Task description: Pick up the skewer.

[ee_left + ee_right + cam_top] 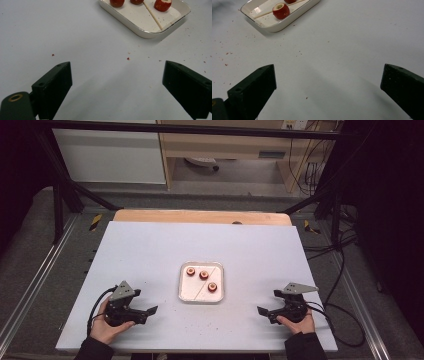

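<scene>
A white rectangular tray [183,290] lies at the middle of the white table. In it are three red hollowed fruits [204,275] and a thin wooden skewer [205,283] laid diagonally. My left gripper [148,314] rests near the front left of the table, held by a hand, its jaws wide apart over bare table. My right gripper [264,312] rests at the front right, jaws also spread wide with nothing between them. The left gripper view has the tray [147,32] at its top right, with the skewer [153,15]. The right gripper view has the tray [274,27] at its top left, with a cored fruit [281,10].
Small red crumbs [128,58] speckle the table around the tray. A wooden board edge [200,216] lies past the table's far side. Black frame bars and cables [340,270] run along the right. Metal rails flank the table.
</scene>
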`<state>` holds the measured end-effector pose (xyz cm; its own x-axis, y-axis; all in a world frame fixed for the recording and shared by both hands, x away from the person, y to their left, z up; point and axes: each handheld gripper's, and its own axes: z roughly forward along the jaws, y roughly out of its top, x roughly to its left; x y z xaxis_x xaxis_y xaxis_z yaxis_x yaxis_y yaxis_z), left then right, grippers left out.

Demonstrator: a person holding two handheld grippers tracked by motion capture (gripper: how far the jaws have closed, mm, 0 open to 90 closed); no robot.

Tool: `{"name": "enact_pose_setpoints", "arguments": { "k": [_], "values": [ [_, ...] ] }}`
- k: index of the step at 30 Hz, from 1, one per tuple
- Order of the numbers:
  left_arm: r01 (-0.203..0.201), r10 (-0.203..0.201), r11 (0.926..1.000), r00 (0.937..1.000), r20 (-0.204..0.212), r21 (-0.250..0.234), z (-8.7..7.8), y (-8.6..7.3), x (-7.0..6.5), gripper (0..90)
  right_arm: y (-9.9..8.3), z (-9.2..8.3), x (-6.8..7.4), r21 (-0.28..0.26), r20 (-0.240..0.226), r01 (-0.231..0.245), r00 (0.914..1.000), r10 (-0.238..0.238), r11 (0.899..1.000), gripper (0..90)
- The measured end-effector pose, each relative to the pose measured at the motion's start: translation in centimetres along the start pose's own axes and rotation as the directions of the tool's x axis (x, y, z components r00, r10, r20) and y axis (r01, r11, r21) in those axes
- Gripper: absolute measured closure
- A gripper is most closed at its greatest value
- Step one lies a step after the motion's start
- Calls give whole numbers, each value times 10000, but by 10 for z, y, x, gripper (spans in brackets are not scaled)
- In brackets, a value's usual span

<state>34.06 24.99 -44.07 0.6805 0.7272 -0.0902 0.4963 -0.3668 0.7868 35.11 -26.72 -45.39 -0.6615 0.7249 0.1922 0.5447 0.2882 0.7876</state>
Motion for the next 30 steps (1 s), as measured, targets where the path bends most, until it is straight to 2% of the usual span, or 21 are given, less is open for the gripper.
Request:
{"name": "enact_pose_setpoints", "arguments": {
  "k": [17, 20, 25, 27, 30],
  "values": [
    [-402, 400, 9989, 9992, 87, 235, 15, 21, -22, 93, 0, 0, 0, -13, 4, 77, 10000, -77, 10000, 7],
    [-465, 462, 9987, 9989, 121, 196, 19, 31, -28, 94, 0, 1, 0, 9, 25, 76, 10000, -76, 10000, 7],
    [-694, 693, 9970, 9976, 31, 346, 26, 41, -37, 94, 0, 0, 0, -10, 30, 72, 10000, -72, 10000, 7],
    [-836, 837, 9955, 9965, -4, 450, 32, 49, -45, 95, 0, 1, 0, -20, 23, 88, 10000, -88, 10000, 7],
    [-875, 875, 9950, 9962, 11, 487, 37, 54, -50, 100, 0, 1, 0, 30, 31, 77, 10000, -77, 10000, 7]
  ]
}}
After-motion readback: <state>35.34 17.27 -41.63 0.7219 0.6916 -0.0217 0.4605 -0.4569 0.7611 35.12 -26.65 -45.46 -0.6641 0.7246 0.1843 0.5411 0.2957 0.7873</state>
